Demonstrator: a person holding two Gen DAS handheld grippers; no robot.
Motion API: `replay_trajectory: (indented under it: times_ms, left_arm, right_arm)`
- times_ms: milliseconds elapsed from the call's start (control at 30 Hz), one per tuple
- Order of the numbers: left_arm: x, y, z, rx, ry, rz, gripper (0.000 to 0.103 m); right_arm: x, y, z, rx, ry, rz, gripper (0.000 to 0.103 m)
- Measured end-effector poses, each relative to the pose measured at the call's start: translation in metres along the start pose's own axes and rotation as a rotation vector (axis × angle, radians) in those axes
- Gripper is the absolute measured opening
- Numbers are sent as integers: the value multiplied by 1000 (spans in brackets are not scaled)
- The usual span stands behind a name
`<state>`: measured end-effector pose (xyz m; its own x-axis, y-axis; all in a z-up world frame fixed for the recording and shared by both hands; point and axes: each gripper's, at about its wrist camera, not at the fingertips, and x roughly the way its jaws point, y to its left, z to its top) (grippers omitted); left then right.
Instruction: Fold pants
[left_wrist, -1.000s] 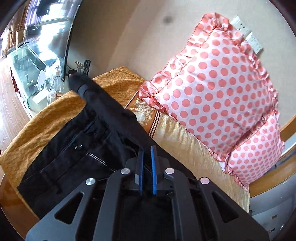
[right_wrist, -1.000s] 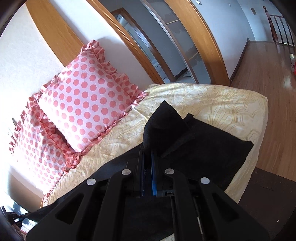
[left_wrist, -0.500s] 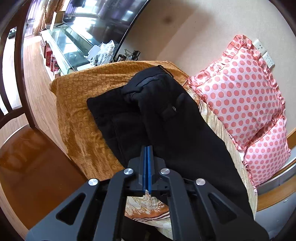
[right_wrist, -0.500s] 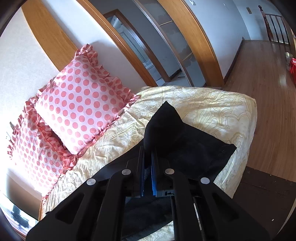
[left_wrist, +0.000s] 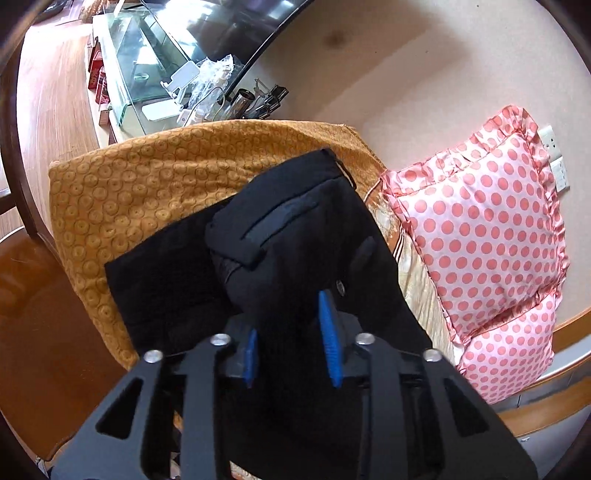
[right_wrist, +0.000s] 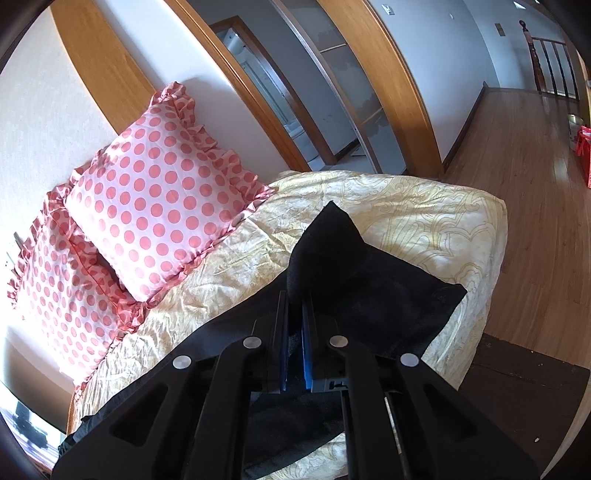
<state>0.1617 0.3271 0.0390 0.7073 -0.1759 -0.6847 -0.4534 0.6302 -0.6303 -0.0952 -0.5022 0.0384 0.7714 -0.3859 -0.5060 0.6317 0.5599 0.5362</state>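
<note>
Black pants (left_wrist: 295, 243) are lying across a bed (right_wrist: 424, 206), just beside two pink polka-dot pillows (right_wrist: 162, 203). The left gripper (left_wrist: 290, 341) is hovering over the waistband end with its blue pads spread apart. The right gripper (right_wrist: 295, 343) is pinching a raised fold of pant leg (right_wrist: 328, 247), pads pressed together on the cloth.

Daylight bright on my feeds; fisheye bending and dark vignette at rims; sunlit glare on pink polka-dot ruffled pillow (right_wrist: 162, 206), nine o'clock.
</note>
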Motion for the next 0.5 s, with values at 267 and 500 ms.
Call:
replay_trajectory:
  times_ms: [267, 500]
  left_arm:
    - [-65, -12, -16, 151, -99, -21, 5]
    - [-29, 41, -30, 106, -20, 131, 14]
  right_arm:
    - [0, -7, 6, 25, 3, 26, 6]
    - [10, -31, -7, 100, 65, 8, 7]
